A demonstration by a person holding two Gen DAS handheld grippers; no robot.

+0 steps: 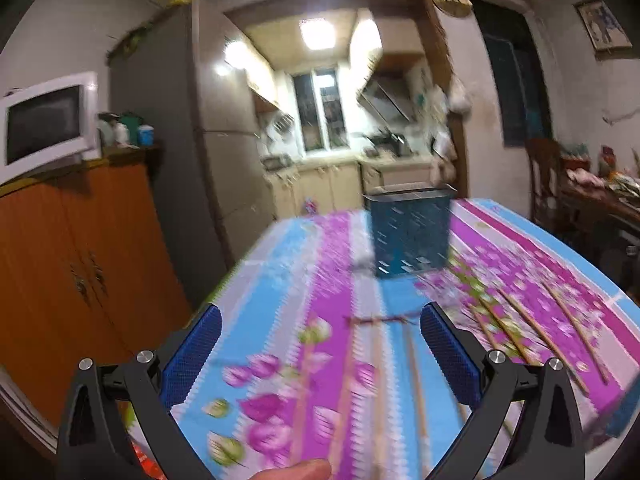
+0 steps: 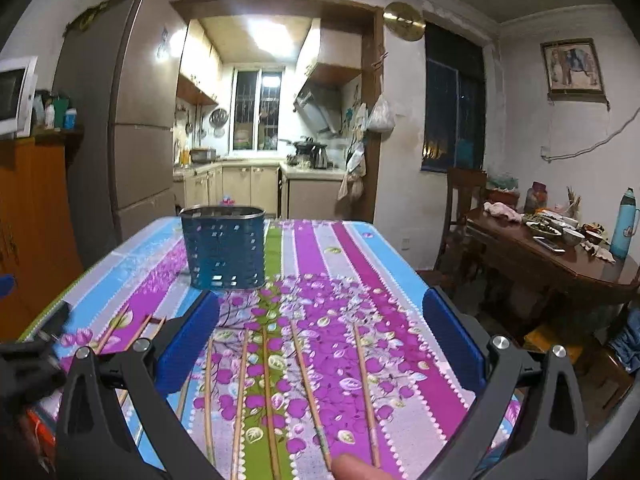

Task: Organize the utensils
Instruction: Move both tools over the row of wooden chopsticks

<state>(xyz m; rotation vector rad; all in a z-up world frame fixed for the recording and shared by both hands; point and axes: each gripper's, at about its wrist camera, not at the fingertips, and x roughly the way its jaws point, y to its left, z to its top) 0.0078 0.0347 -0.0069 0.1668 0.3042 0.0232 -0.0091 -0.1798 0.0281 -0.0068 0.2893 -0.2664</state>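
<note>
A table draped in a striped, flower-printed cloth of pink, blue and green (image 2: 360, 256) carries the work. Toward its far end stands a dark blue perforated plastic utensil holder (image 2: 223, 248), upright, nothing visible above its rim.

Thin wooden chopsticks (image 2: 266, 380) lie loose on the cloth at the near end, roughly lengthwise, most apart from one another — five sit between the fingers of the right gripper (image 2: 320, 336), and a few more (image 2: 136, 330) lie off to its left. All are well short of the holder.

The right gripper hovers above the cloth with its blue-padded jaws spread wide, grasping nothing. A fingertip (image 2: 352, 466) shows at the bottom edge of its view.

The left gripper (image 1: 320, 344) is likewise spread wide and empty — its view is motion-blurred. Two or three chopsticks (image 1: 416, 392) lie between its fingers, with others (image 1: 532, 328) off to its right; the holder (image 1: 408, 232) stands ahead, slightly right of centre.
</note>
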